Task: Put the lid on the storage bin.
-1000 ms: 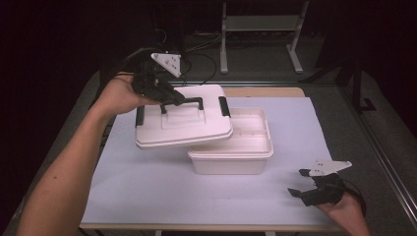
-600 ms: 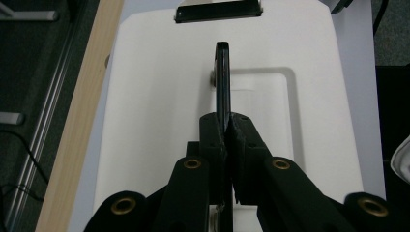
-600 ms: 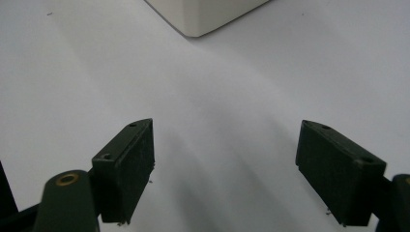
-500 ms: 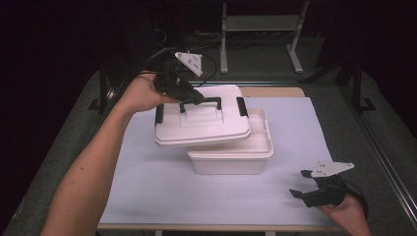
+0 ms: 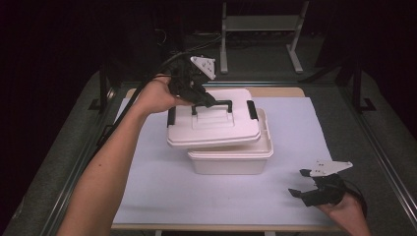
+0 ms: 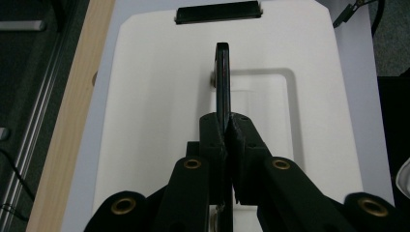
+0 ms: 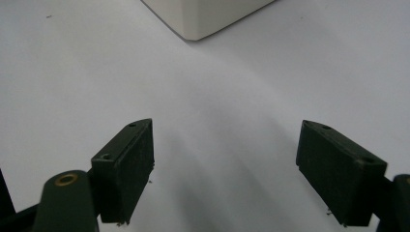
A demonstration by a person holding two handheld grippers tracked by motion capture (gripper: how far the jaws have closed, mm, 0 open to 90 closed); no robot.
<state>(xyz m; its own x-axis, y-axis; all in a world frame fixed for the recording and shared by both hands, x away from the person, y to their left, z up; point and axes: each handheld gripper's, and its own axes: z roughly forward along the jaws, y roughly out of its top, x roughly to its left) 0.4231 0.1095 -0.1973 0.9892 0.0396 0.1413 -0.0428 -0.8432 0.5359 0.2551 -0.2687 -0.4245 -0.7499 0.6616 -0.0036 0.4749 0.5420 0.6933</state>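
Observation:
A white lid (image 5: 214,128) with a black handle (image 5: 212,105) and black side latches hangs tilted just over the open white box (image 5: 231,160), offset a little to the left. My left gripper (image 5: 206,101) is shut on that handle. The left gripper view looks down on the lid (image 6: 159,96), where the left gripper (image 6: 226,126) pinches the thin black handle (image 6: 222,82). My right gripper (image 5: 300,183) rests low at the front right of the sheet, open. Nothing lies between its pads in the right gripper view (image 7: 225,174), which shows a corner of the box (image 7: 208,14) ahead.
A white sheet (image 5: 162,187) covers the wooden table top (image 5: 275,91). A metal frame (image 5: 260,22) stands on the dark floor behind the table. Dark rails run along both sides of the table.
The left hand has carried the lid to the right and lower, from left of the box to above it. The right gripper has stayed where it was.

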